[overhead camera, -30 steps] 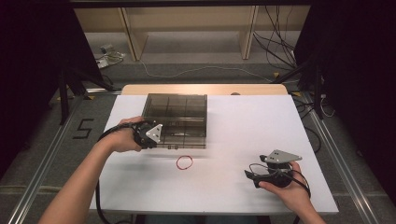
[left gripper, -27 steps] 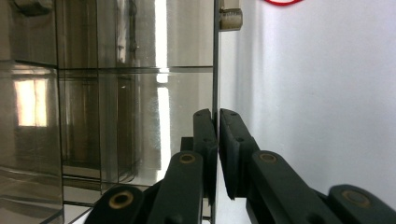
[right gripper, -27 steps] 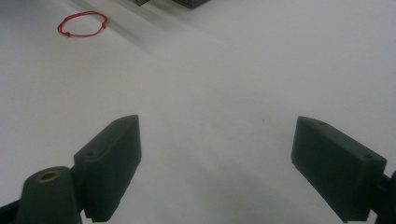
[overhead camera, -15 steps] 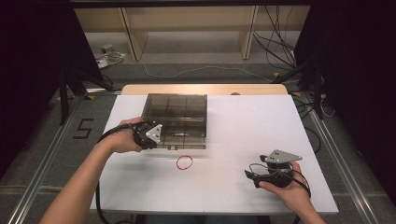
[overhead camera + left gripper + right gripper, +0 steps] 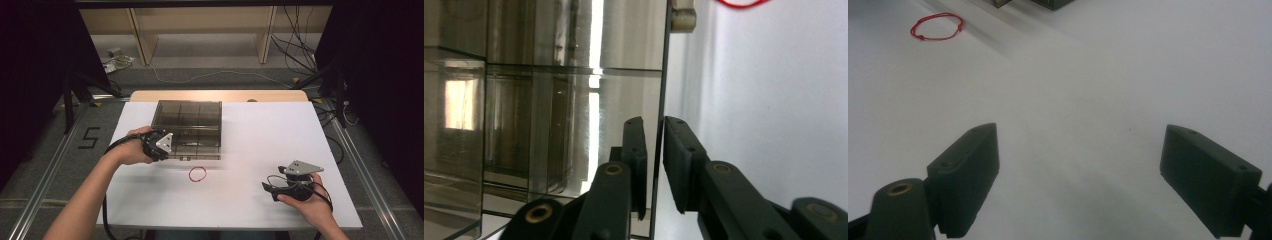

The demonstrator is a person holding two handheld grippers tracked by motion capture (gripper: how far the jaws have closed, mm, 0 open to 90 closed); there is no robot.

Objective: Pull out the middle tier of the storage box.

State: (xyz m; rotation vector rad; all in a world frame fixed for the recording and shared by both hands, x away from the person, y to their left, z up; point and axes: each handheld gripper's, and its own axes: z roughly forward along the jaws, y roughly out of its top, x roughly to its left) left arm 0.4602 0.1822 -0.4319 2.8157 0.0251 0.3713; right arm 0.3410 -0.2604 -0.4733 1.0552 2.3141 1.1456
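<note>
Left gripper (image 5: 654,165): jaws have just been easing apart, a thin gap each side of the box (image 5: 190,127) front wall between them, pads no longer pressing, likely letting go after positioning it. Box: smoky, compartmented, flat on the table (image 5: 250,200) at left-centre, long axis running away from the person. Red band (image 5: 198,173): loose just before the box. Right gripper (image 5: 1080,175): jaws wide, empty, resting near the right edge, waiting.

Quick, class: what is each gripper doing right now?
Left gripper: jaws just opening, front wall of the smoky clear box between them, grip loosened.
Right gripper: open, holding nothing.
</note>
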